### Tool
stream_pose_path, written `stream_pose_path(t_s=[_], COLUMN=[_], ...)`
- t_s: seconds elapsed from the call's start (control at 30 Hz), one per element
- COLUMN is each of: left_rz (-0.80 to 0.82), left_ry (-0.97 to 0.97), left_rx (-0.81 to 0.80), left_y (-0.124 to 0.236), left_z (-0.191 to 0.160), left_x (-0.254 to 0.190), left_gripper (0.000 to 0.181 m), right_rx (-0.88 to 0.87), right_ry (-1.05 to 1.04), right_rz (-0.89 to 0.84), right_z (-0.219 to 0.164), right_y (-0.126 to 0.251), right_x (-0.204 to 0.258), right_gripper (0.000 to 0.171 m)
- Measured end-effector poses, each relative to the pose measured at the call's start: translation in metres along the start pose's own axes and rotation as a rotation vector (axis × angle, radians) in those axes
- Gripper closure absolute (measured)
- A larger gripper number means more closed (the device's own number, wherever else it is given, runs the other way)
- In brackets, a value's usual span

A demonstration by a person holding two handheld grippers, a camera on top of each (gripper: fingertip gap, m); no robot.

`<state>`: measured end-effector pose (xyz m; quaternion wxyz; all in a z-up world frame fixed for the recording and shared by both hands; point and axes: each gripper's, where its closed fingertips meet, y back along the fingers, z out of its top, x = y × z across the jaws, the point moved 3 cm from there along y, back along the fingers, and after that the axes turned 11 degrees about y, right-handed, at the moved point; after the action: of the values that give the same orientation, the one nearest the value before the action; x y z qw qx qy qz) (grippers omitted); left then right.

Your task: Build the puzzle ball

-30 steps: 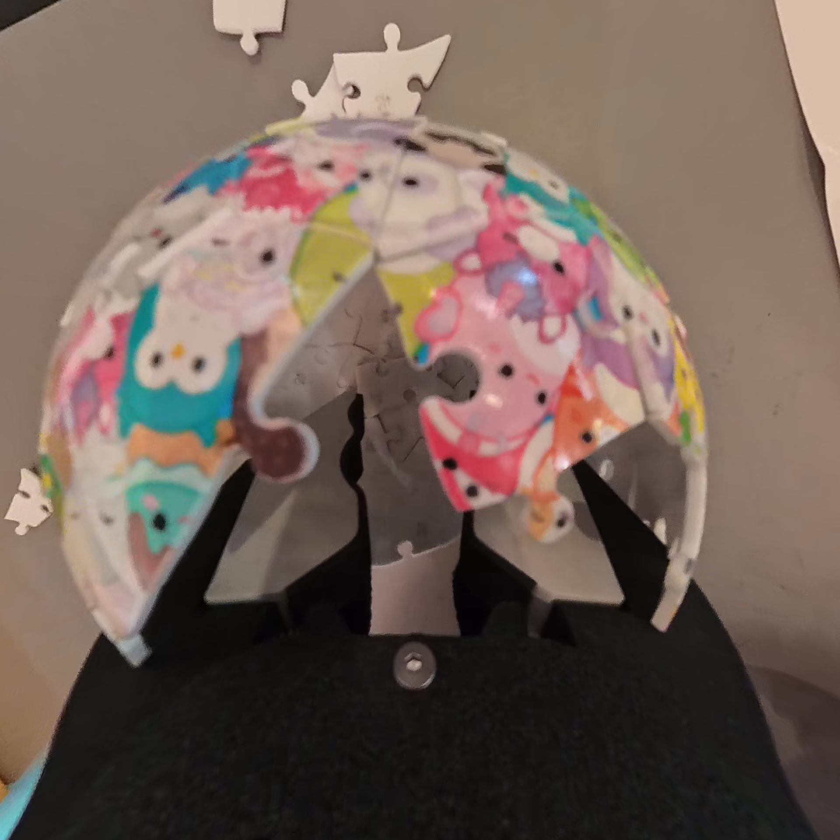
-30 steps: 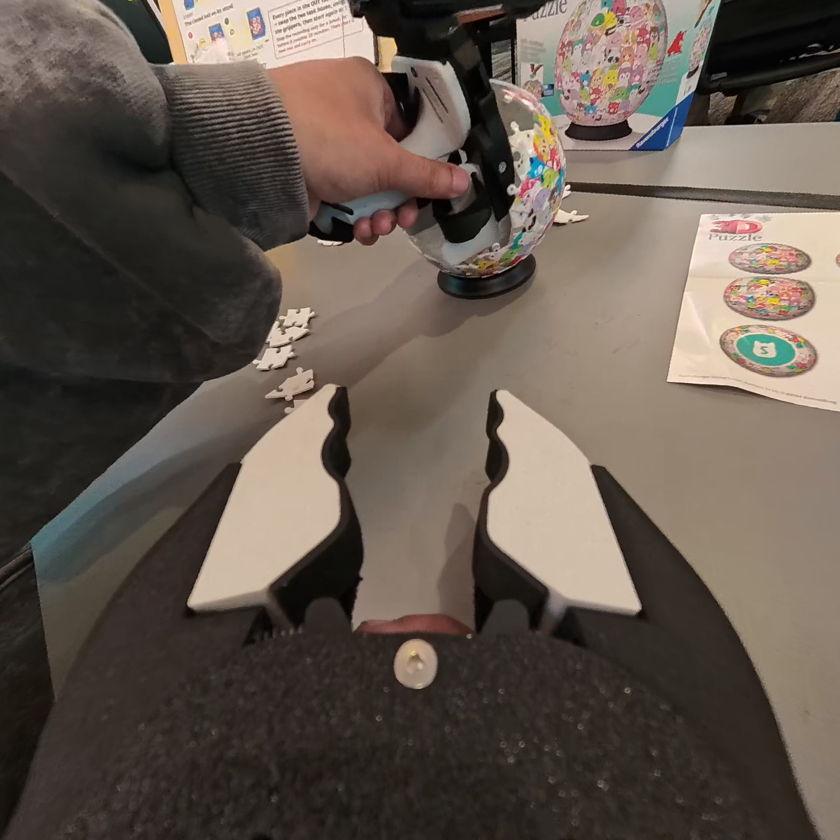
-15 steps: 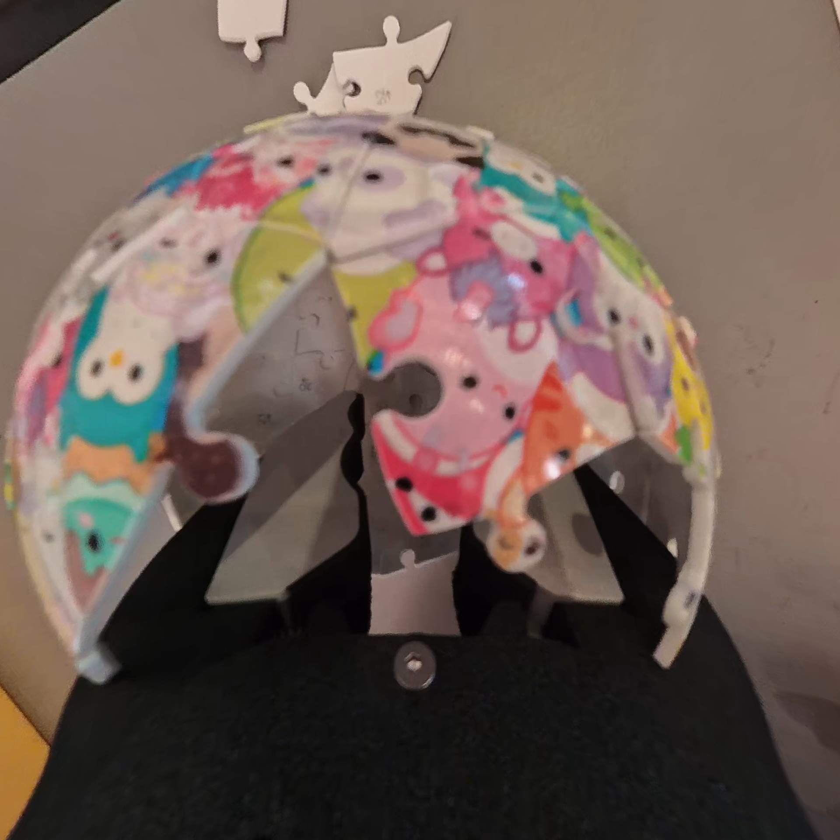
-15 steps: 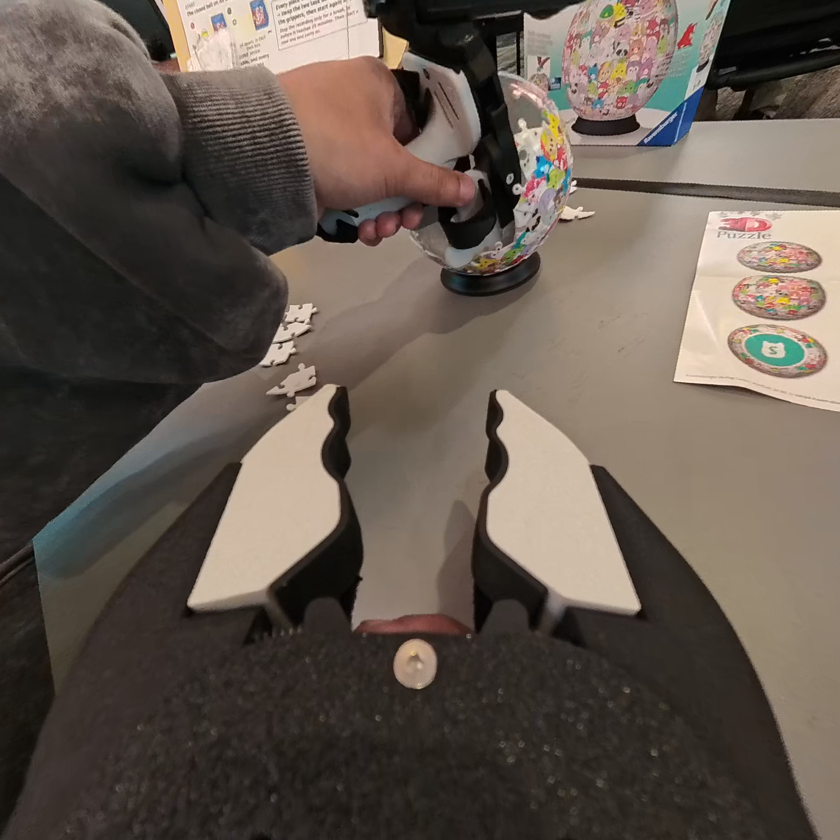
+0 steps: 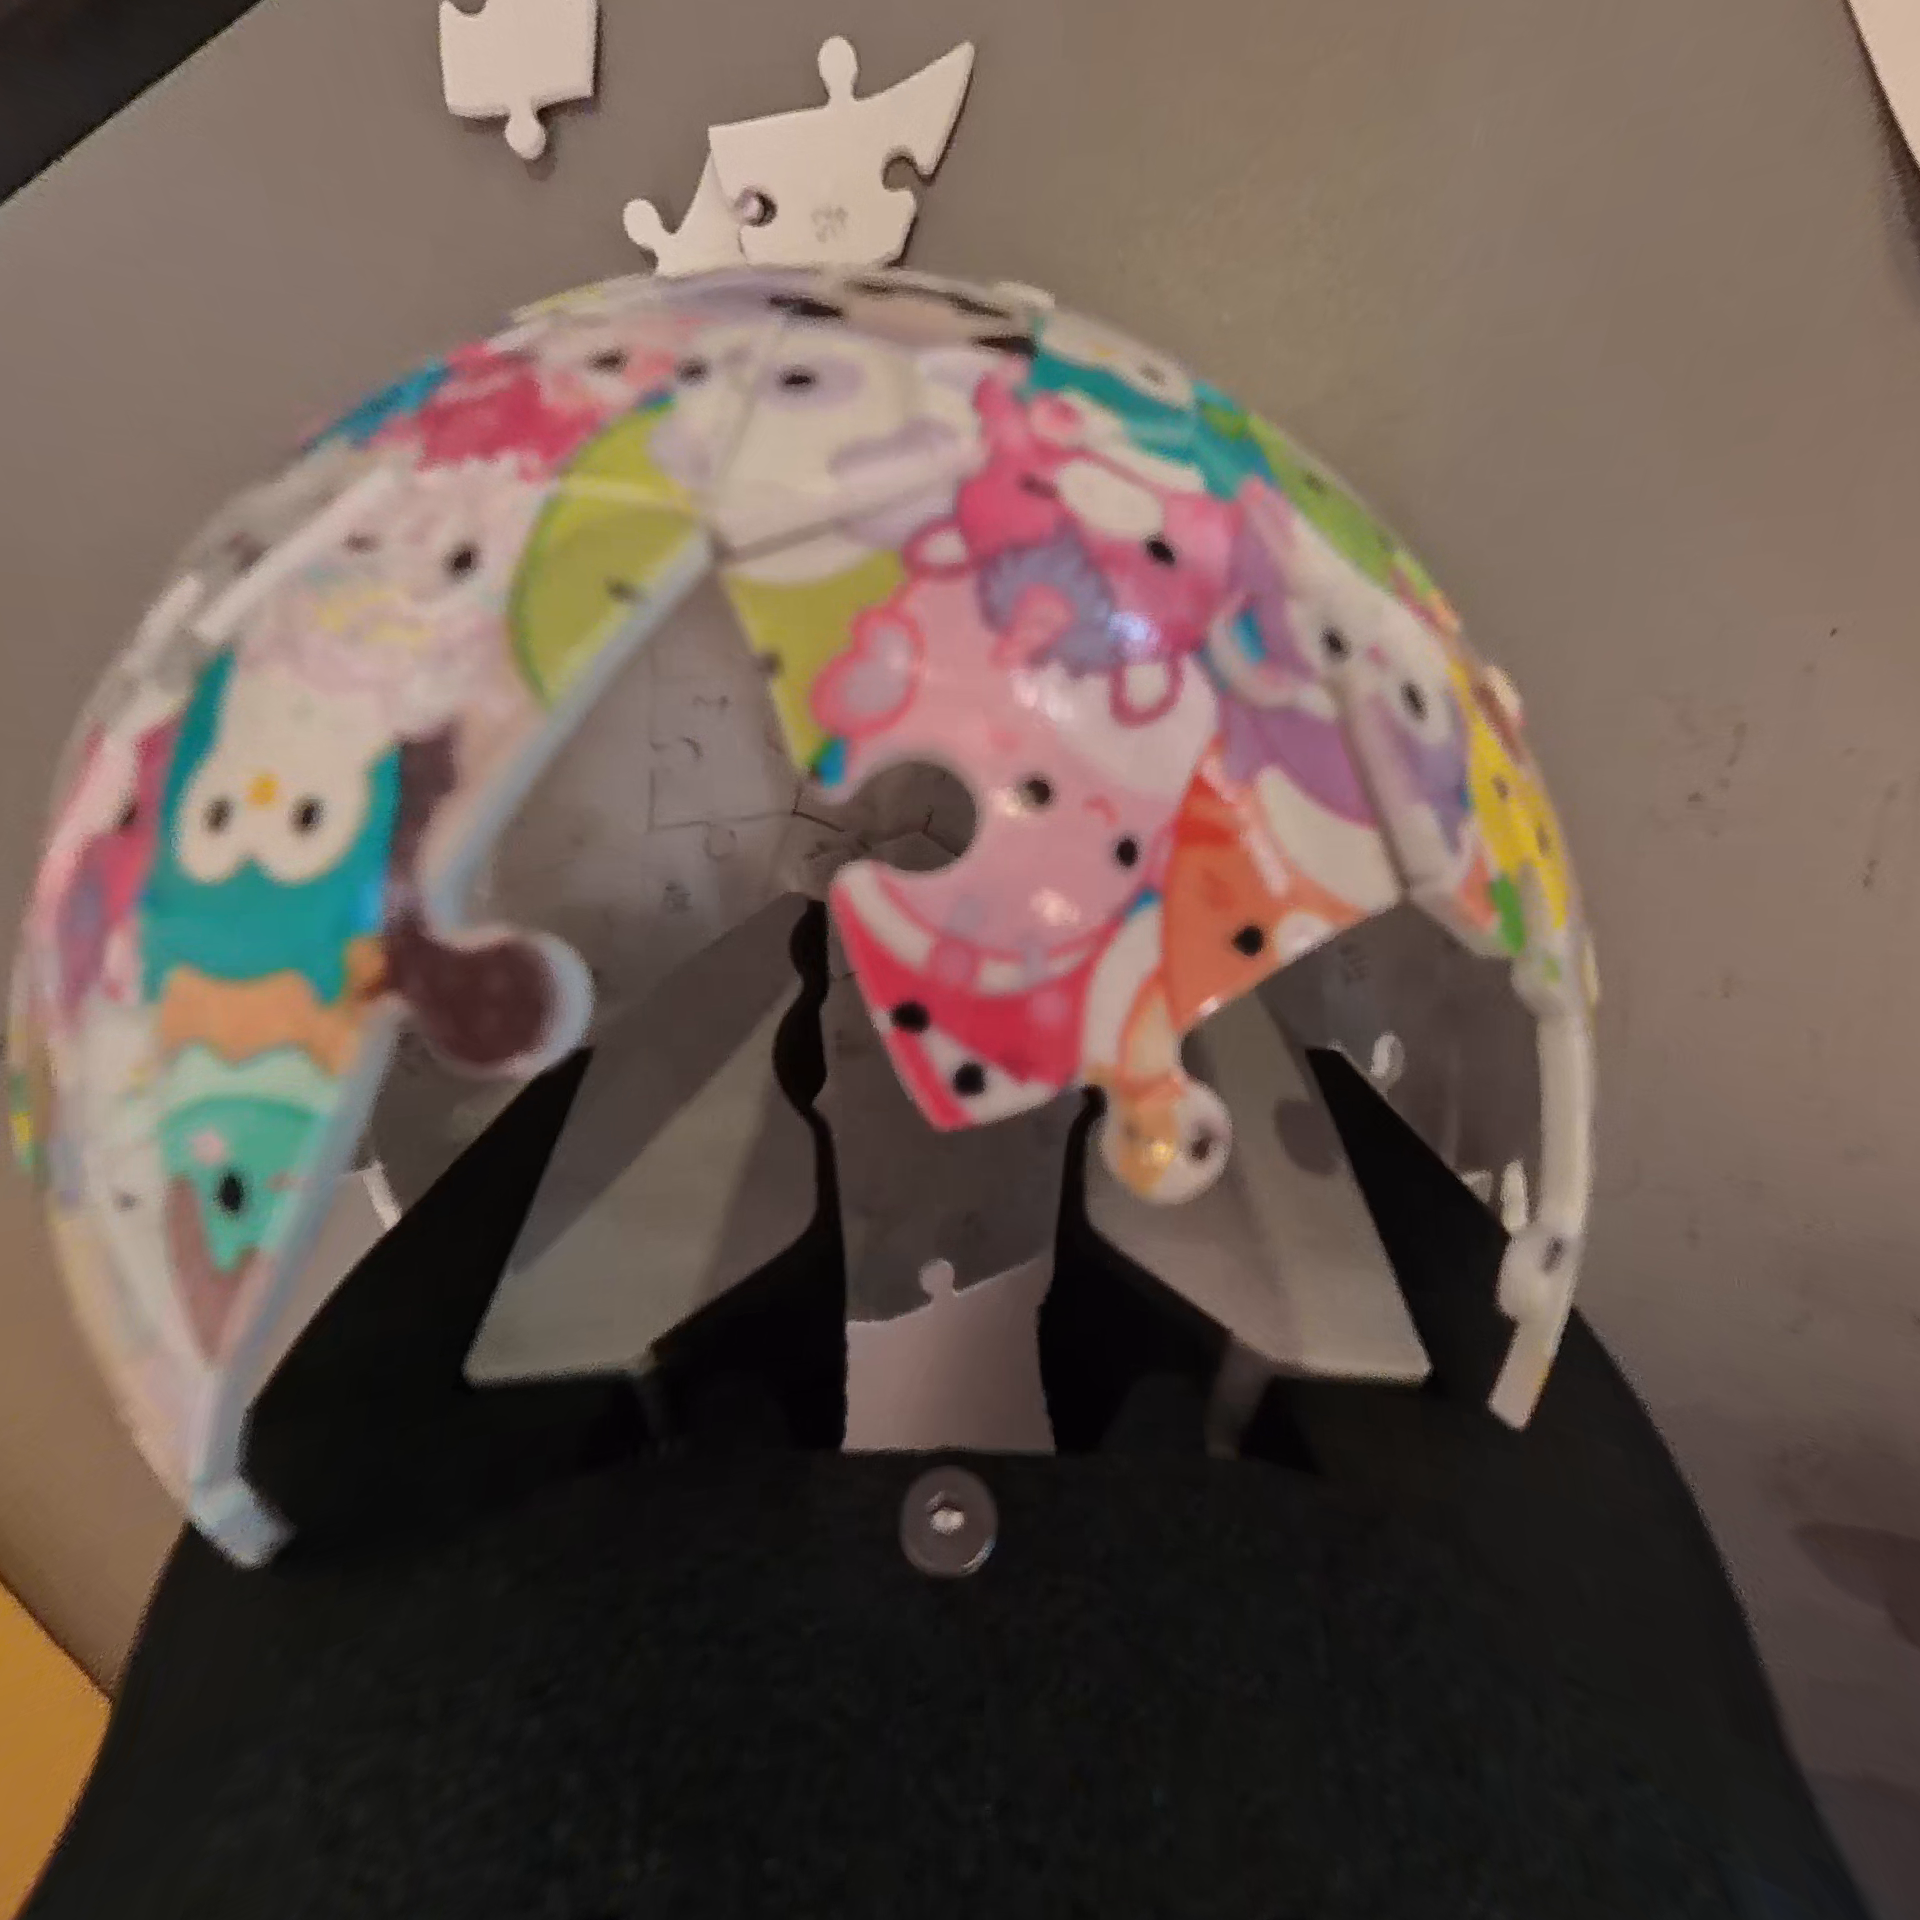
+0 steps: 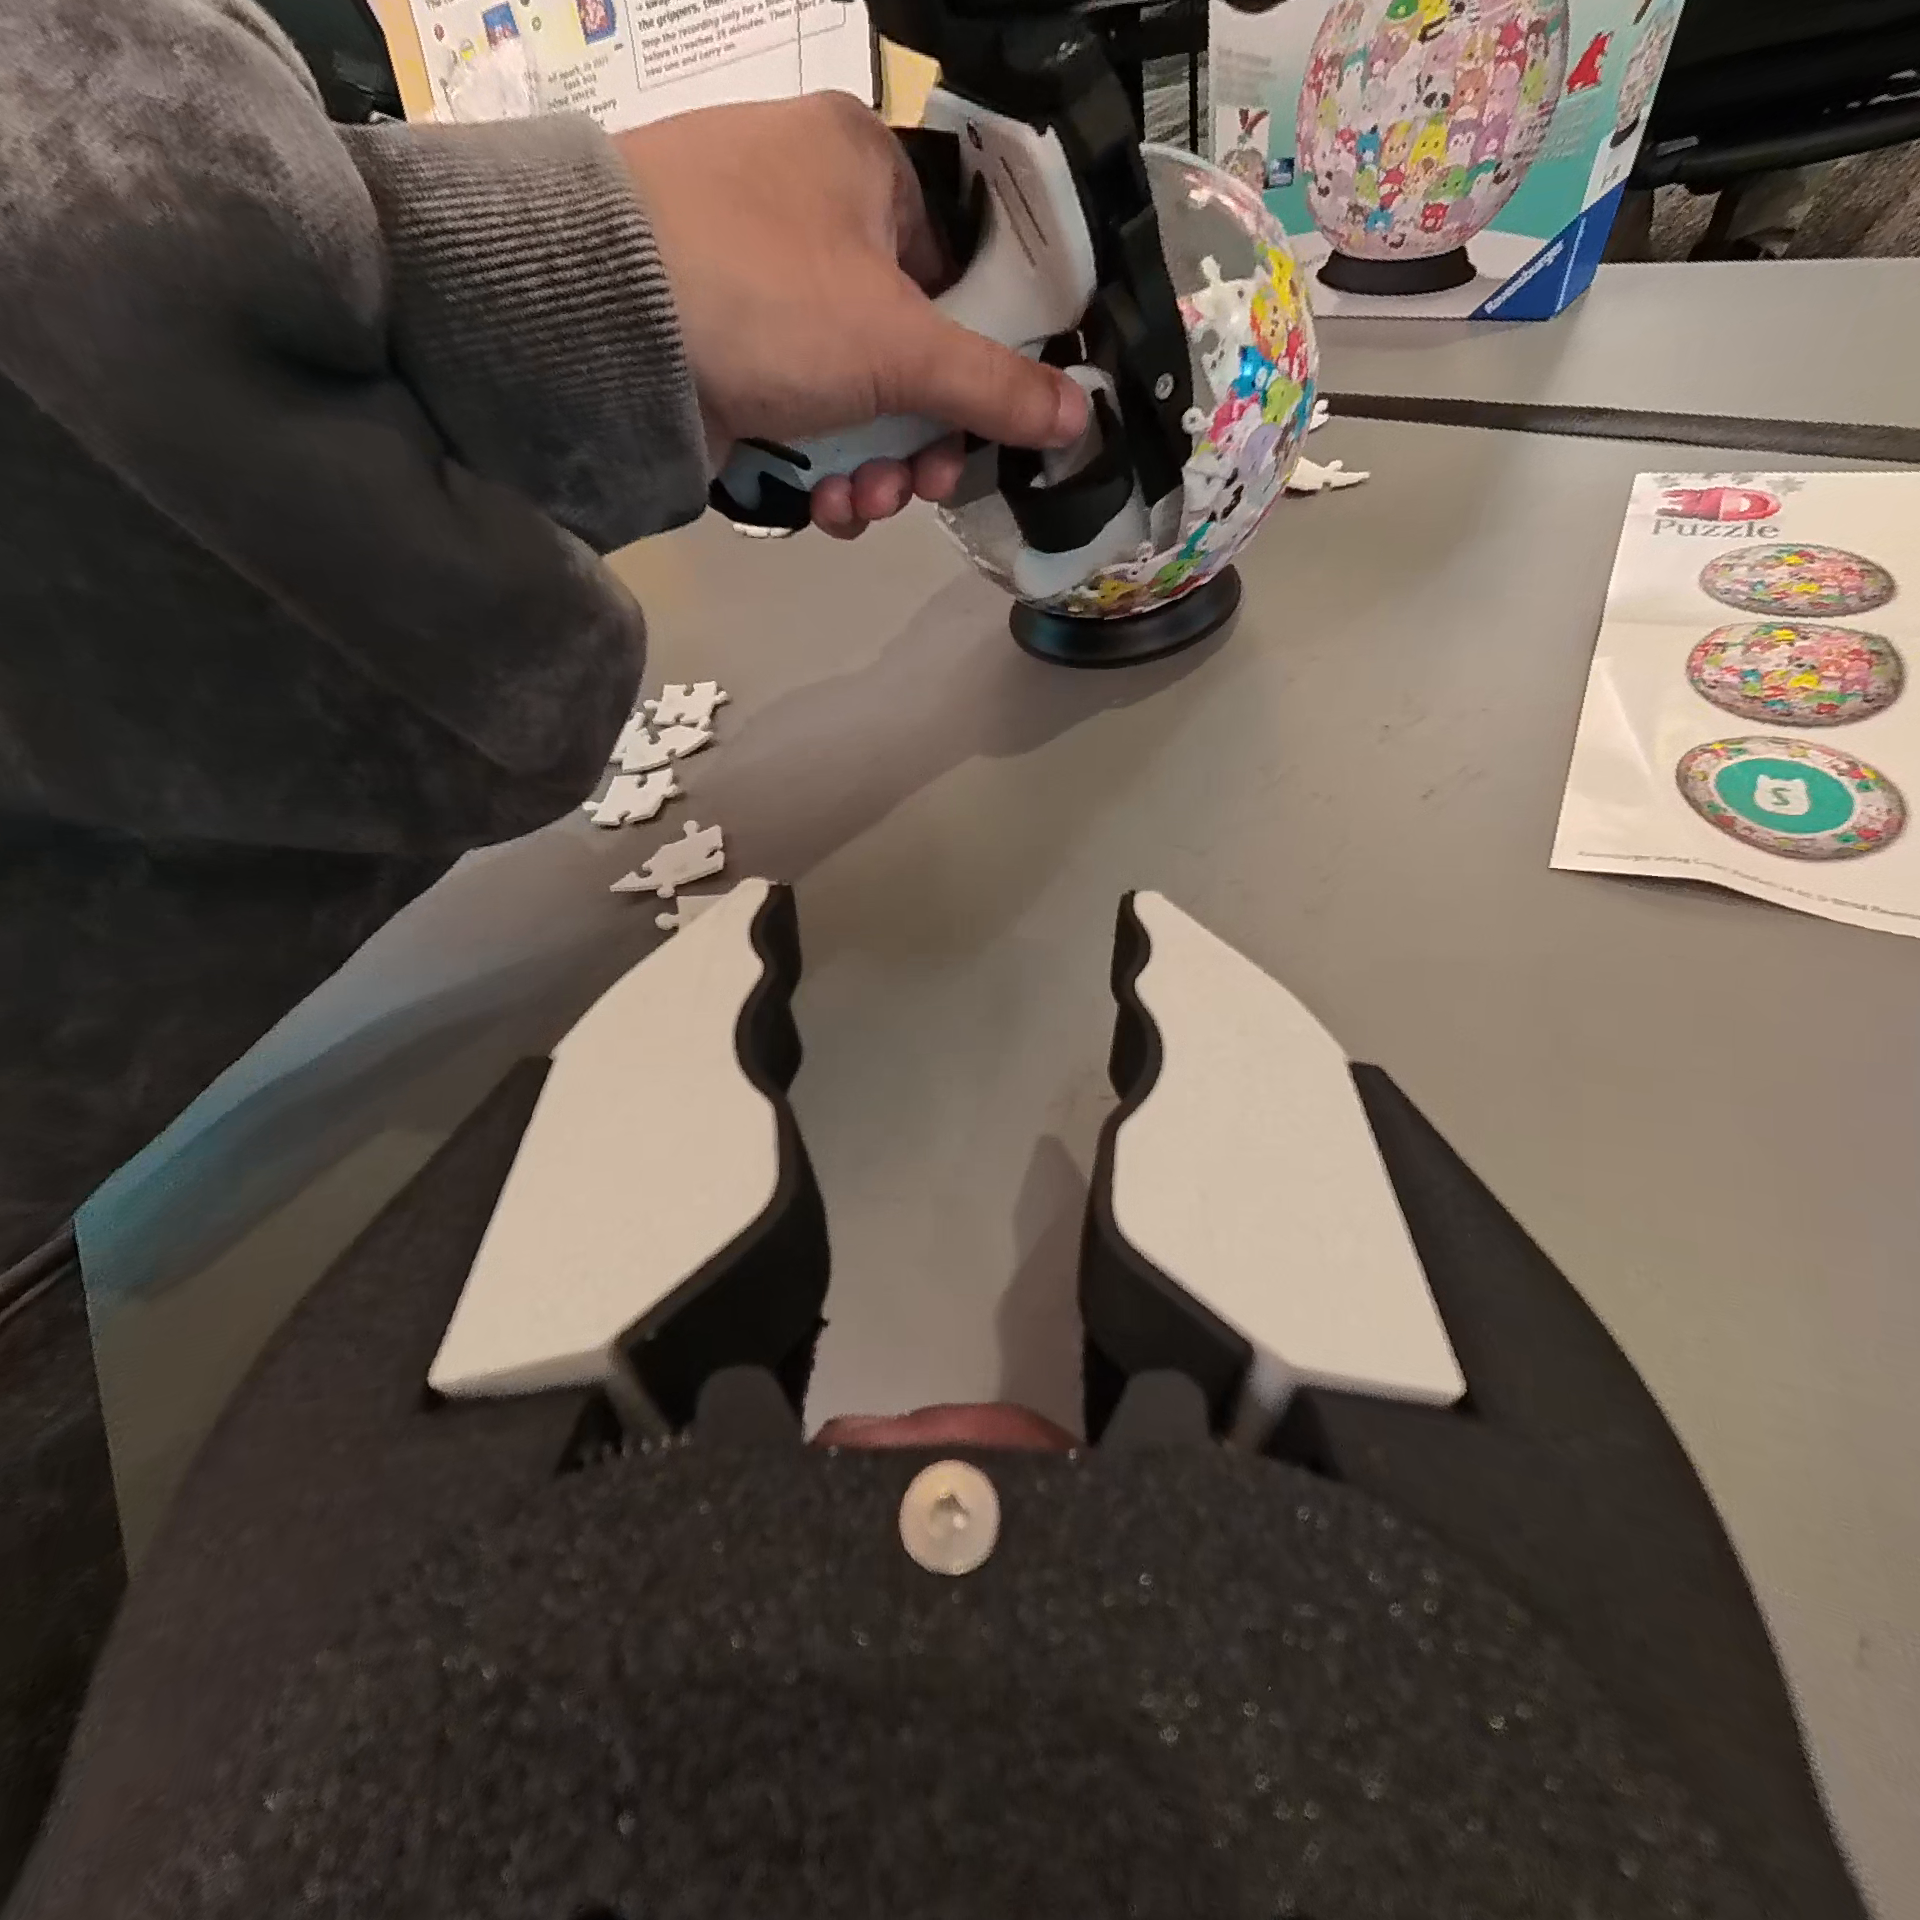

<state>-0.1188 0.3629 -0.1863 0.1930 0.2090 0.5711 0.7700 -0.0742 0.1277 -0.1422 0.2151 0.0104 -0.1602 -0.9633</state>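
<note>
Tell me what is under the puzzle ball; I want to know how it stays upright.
The half-built puzzle ball sits on a round black stand on the grey table. Its contact with the stand is hidden by the rim, and the left gripper covers its near side.

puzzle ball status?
Done: much of the ball shell is joined, sitting on its black stand. In hand: left gripper reaches into the open gap; grip unclear. Right gripper is open, empty. Left: the gap, and loose pieces on the table.

Office-like room: grey table [image 6: 1351,935], carpet [image 6: 1766,223], posted instruction sheet [image 6: 644,52].
</note>
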Motion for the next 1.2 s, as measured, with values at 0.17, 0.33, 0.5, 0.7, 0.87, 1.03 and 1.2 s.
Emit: stream_pose_path(t_s=[0.17,0.33,0.5,0.7,0.87,1.03,1.2], left_rz=[-0.014,0.009,0.038,0.0,0.003,-0.007,-0.045], left_ry=[-0.013,0.066,0.089,0.114,0.147,0.175,0.222], left_rx=[-0.017,-0.04,-0.045,-0.036,-0.056,-0.044,-0.04], left_y=[0.0,0.002,0.007,0.012,0.011,0.013,0.015], left_z=[0.0,-0.002,-0.006,-0.012,-0.007,-0.009,-0.012], left_x=[0.001,0.002,0.002,-0.001,0.002,0.002,0.006], left_gripper=[0.138,0.135,0.133,0.126,0.133,0.141,0.149], right_rx=[0.004,0.017,0.034,0.039,0.035,0.035,0.03], right_ry=[0.005,0.012,0.039,0.048,0.049,0.046,0.041], right_rz=[0.002,0.007,0.004,0.005,0.007,0.009,0.011], right_z=[-0.001,-0.002,-0.003,-0.004,-0.003,-0.003,-0.003], right_y=[0.0,-0.003,-0.004,-0.004,-0.003,-0.003,-0.002], right_x=[0.001,0.003,0.006,0.006,0.007,0.006,0.006], right_gripper=[0.114,0.114,0.114,0.114,0.114,0.114,0.114])
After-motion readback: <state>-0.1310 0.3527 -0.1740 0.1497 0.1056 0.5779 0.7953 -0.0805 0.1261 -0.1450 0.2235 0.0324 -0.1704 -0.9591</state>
